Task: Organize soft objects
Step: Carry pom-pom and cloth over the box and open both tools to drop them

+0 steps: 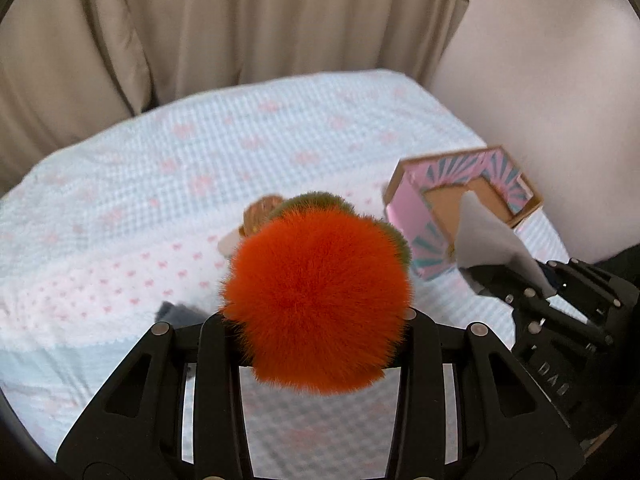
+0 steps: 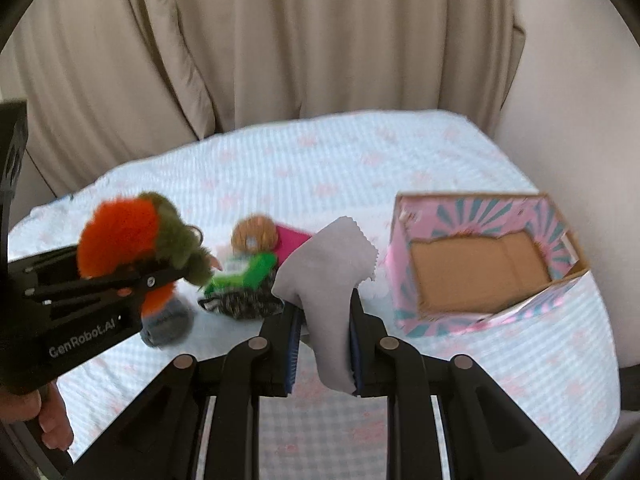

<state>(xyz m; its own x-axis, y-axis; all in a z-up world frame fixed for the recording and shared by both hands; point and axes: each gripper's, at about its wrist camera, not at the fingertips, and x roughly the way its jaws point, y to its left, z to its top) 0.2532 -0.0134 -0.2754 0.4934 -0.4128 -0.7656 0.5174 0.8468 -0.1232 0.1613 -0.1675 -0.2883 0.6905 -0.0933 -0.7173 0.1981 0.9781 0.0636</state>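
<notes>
Orange fur fills the left gripper (image 1: 316, 320): its jaws are clamped on an orange-and-olive pompom (image 1: 316, 304), which hides most of the small pile behind it. The right gripper (image 2: 324, 344) has its jaws pinched on a grey cloth (image 2: 324, 280) that stands up between them, lower end hanging. On the bed (image 2: 320, 160), the pile shows a doughnut-like toy (image 2: 254, 233), green plush (image 2: 256, 268) and a blurred dark piece. A pink box (image 2: 404, 272) sits open near the bed's right edge, with bare quilt beyond.

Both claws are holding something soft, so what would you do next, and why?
Probably carry the grey cloth in the right gripper rightward over the open pink box and let go: the box looks empty and sits nearest.
</notes>
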